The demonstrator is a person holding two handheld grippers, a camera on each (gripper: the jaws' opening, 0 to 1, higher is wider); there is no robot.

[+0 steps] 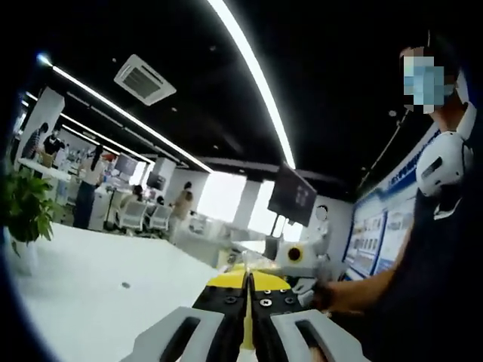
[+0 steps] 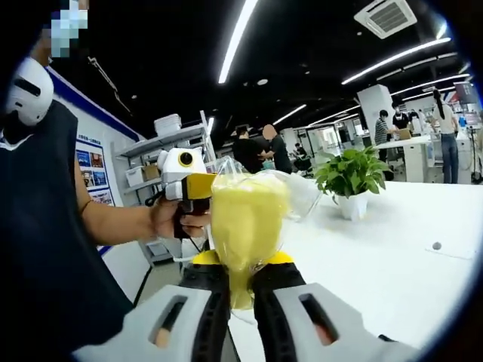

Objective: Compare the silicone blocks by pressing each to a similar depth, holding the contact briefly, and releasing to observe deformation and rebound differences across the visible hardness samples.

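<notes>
Left gripper [image 1: 247, 332]: jaws nearly together on a thin yellow edge, above the white table [image 1: 90, 286].
Right gripper [image 2: 240, 302]: clamps yellow silicone block in clear bag [image 2: 247, 222], lifted off that table.
Progress: one sample squeezed; others unseen, comparison probably unfinished.

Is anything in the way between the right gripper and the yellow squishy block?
Nothing solid is. The right gripper is already shut on the yellow silicone block. Only the block's clear plastic bag lies between the jaws and the yellow. The left gripper pinches it too.
</notes>
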